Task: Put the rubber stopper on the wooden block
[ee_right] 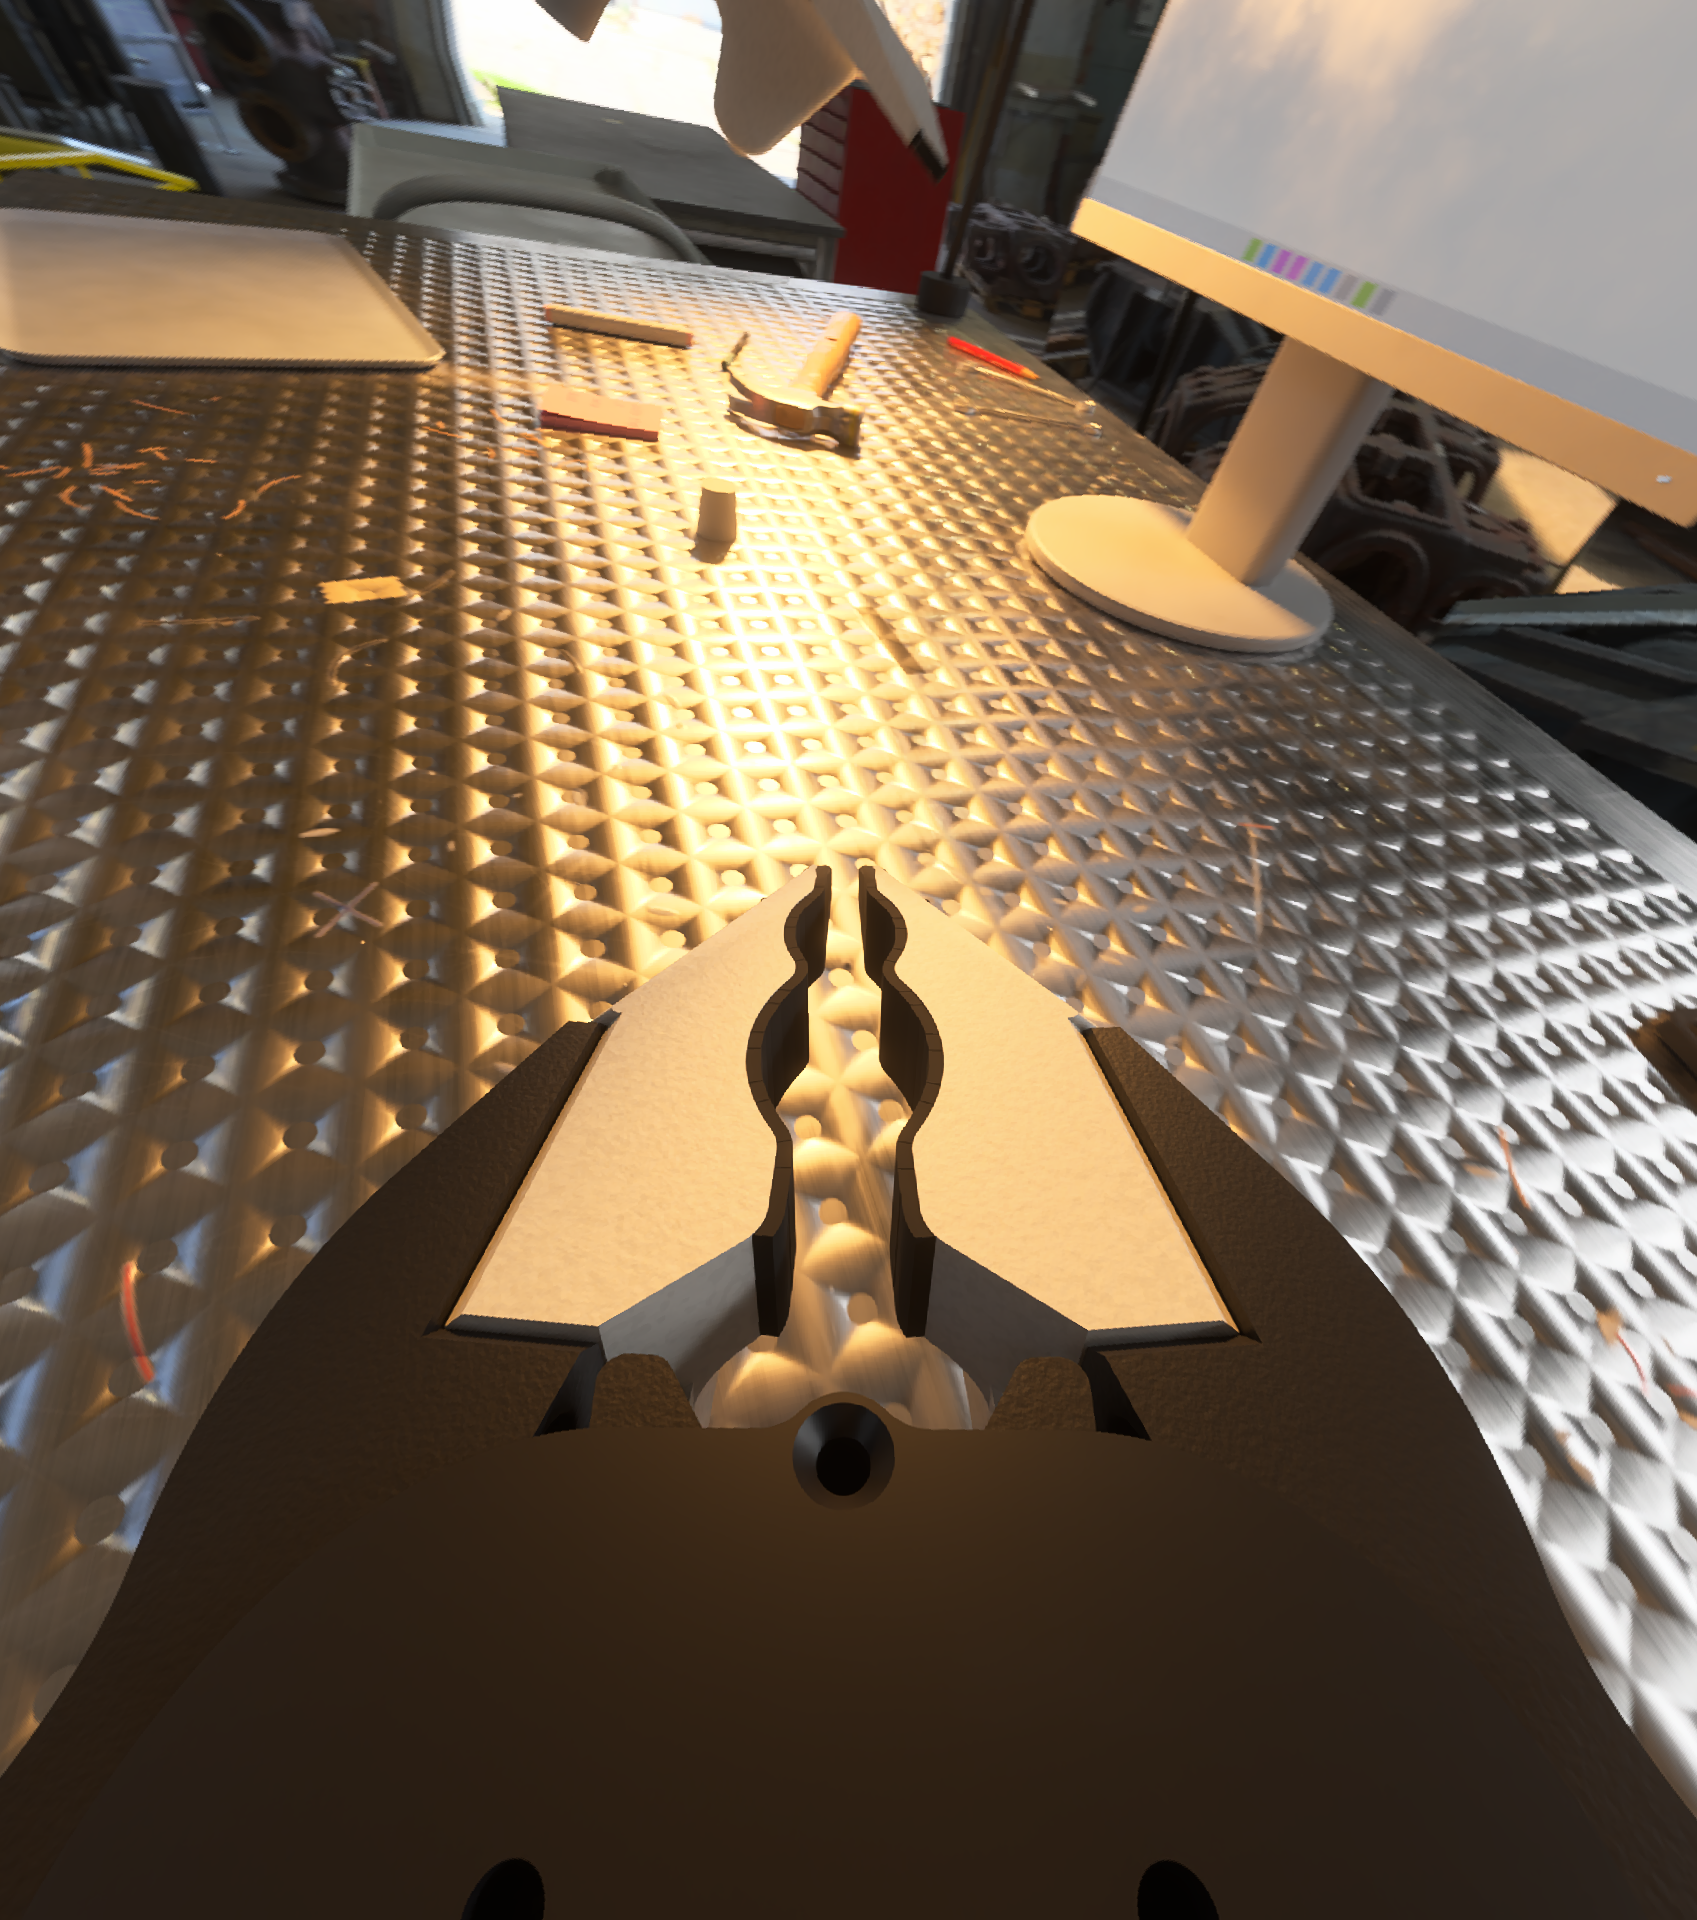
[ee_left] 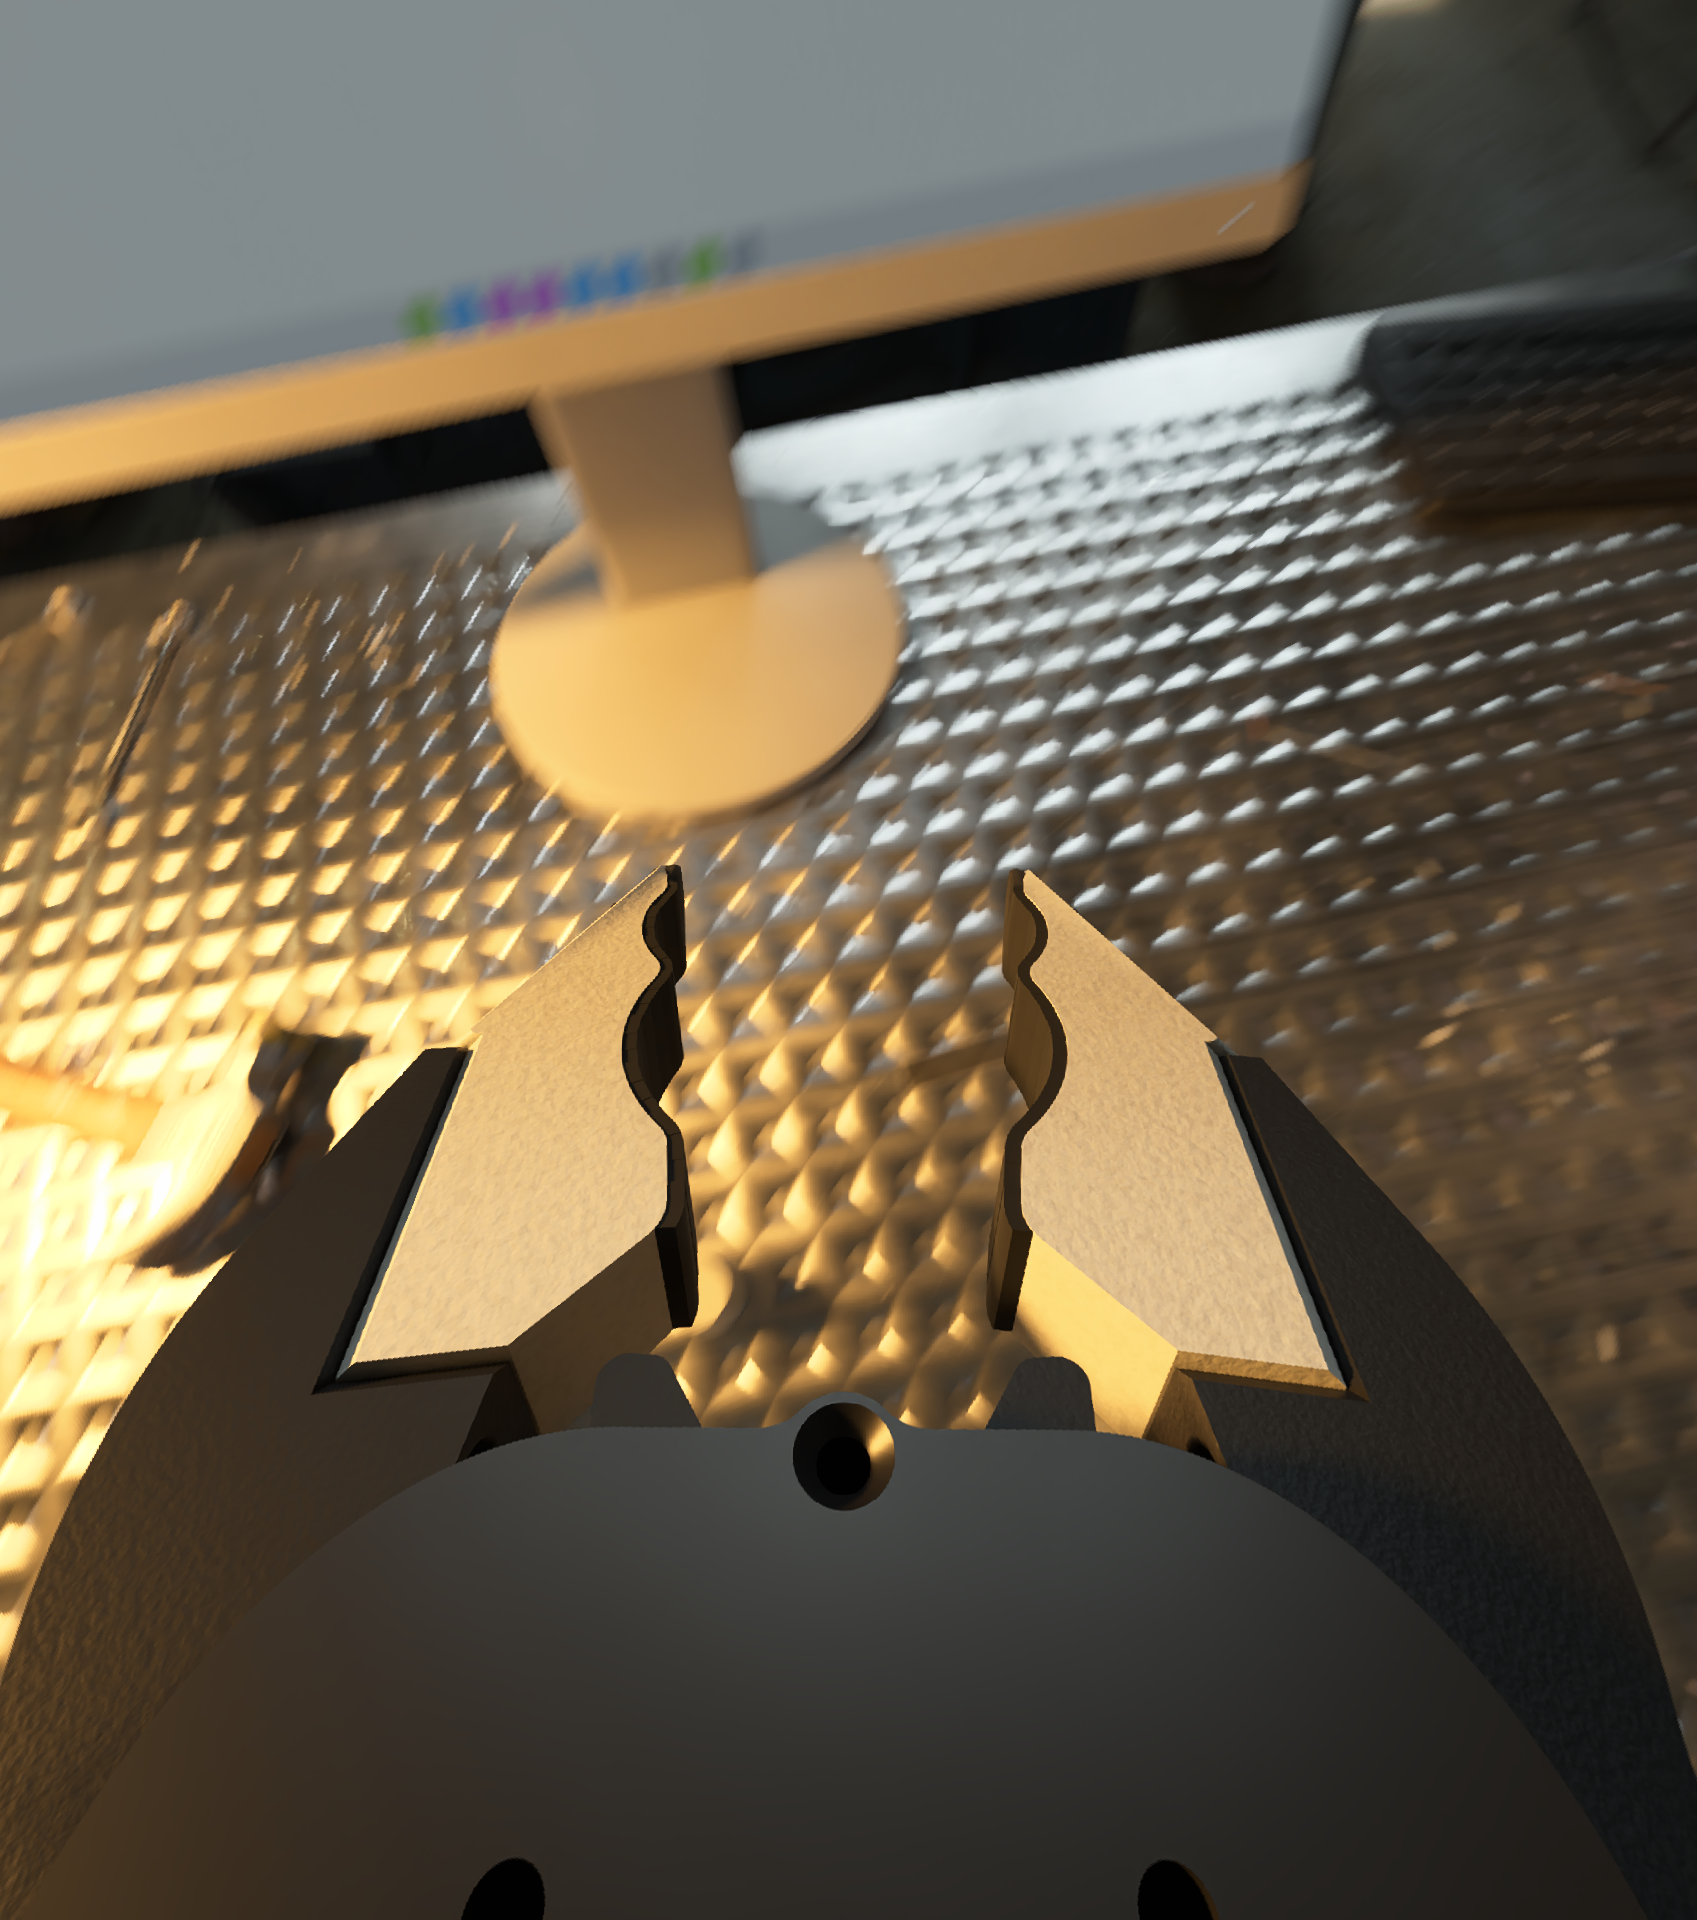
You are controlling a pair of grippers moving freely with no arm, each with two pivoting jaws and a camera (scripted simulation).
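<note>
The left claw (ee_left: 842, 883) hangs released over the studded metal bench (ee_left: 1239, 790), nothing between its fingers, facing the monitor's round foot (ee_left: 698, 675). The right claw (ee_right: 844, 878) is clenched almost shut on nothing, low over the bench. Far ahead of it the stopper (ee_right: 716, 511) stands upright alone. Beyond that lies the block (ee_right: 600, 410), with a hammer (ee_right: 808, 384) just beside it and a tray (ee_right: 189, 291) at the far left.

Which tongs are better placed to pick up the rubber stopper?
Probably the right tongs: the small grey tapered rubber stopper stands ahead in their view, though they are nearly closed. The open left tongs face the monitor base.
</note>
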